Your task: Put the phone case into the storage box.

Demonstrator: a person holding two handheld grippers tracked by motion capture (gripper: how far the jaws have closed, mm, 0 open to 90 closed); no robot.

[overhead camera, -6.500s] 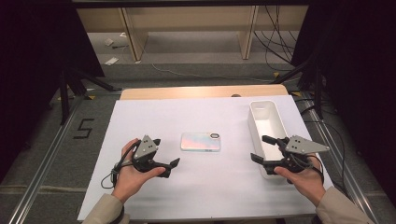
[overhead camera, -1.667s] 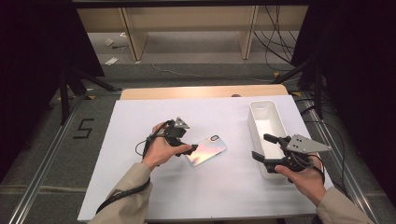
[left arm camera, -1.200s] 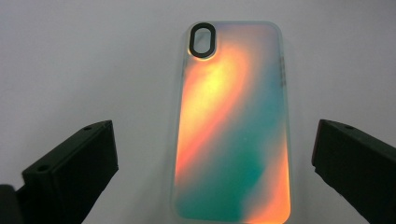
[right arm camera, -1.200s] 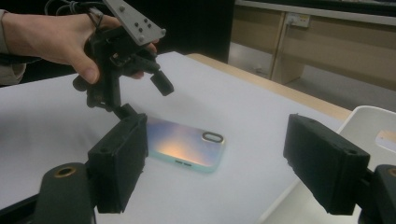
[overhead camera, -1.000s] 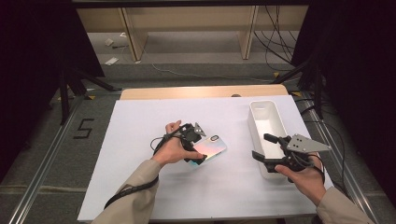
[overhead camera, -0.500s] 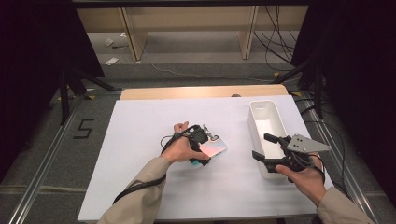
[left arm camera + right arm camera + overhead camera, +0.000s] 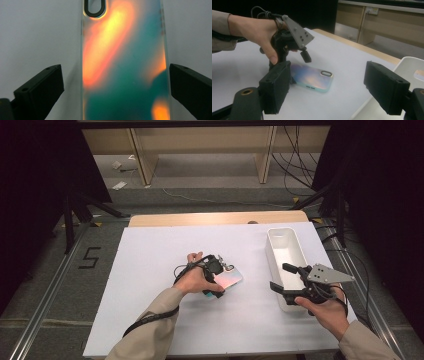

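An iridescent phone case (image 7: pixel 233 279) lies back up on the white table top (image 7: pixel 150 270), its camera cut-out (image 7: pixel 326 73) facing the right side. My left gripper (image 7: pixel 221 281) points down over its near end, and a hand wraps its body. In the left gripper view the left gripper (image 7: pixel 115 67) is open, a black jaw on each long side of the case (image 7: pixel 125 75). One jaw stands well clear and the other almost at the edge. My right gripper (image 7: pixel 280 276) hovers open over the near end of the white bin (image 7: pixel 273 251), nothing between its fingers (image 7: pixel 384 87).
The long white bin (image 7: pixel 412 65) stands at the table's right side. A wooden strip (image 7: pixel 215 218) runs along the table's far edge, with shelving and cables on the floor beyond. A forearm in a beige sleeve (image 7: pixel 150 335) crosses the front of the table.
My left gripper has shifted slightly right and settled lower over the phone case. The right gripper has not moved.
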